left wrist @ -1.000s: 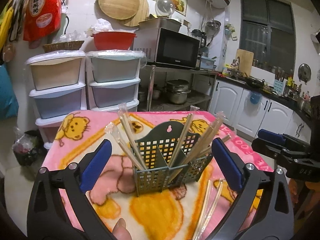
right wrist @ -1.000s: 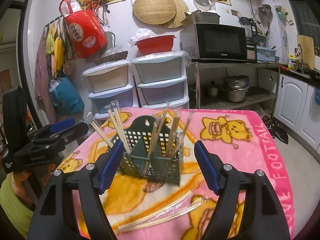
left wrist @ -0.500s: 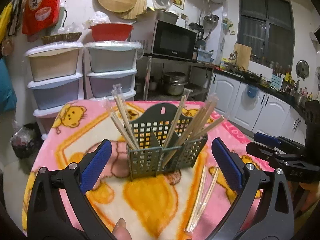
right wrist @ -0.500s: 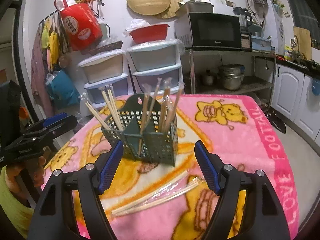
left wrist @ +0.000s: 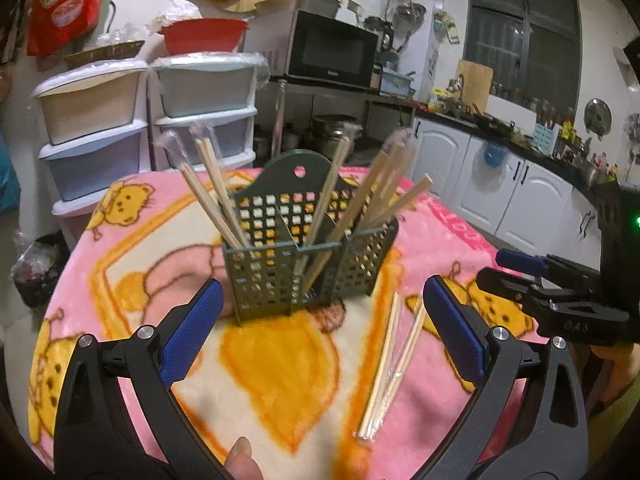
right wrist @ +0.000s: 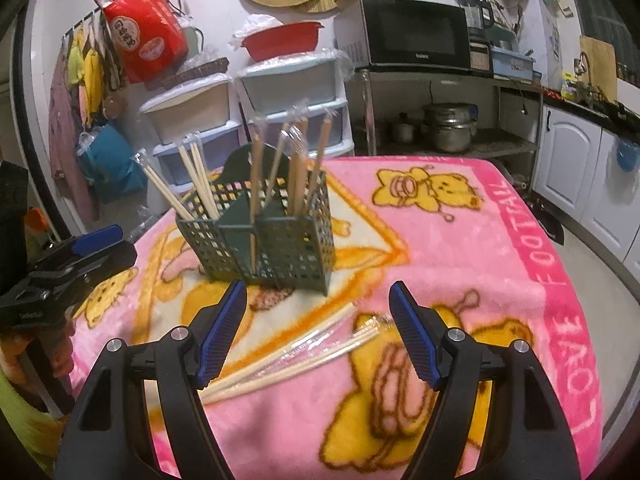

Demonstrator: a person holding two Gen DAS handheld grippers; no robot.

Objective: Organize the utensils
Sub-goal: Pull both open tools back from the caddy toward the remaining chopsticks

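Note:
A dark green perforated utensil holder [left wrist: 304,256] [right wrist: 264,244] stands on the pink blanket and holds several wrapped wooden chopsticks upright. More wrapped chopsticks [left wrist: 394,364] [right wrist: 296,356] lie flat on the blanket in front of it. My left gripper [left wrist: 320,320] hangs open above the blanket just in front of the holder, nothing between its blue pads. My right gripper [right wrist: 316,320] is open too, hovering over the far ends of the loose chopsticks. Each gripper shows at the edge of the other's view, the right one [left wrist: 532,276] and the left one [right wrist: 76,252].
The pink cartoon blanket [right wrist: 460,248] covers the table. Behind it stand stacked plastic drawers [left wrist: 100,132], a metal shelf with a microwave [left wrist: 332,52] and pots, and white cabinets [left wrist: 512,184] at the right.
Both grippers have sunk toward the table and tipped down; the holder and the loose chopsticks now sit higher and larger in both views. Nothing was taken hold of.

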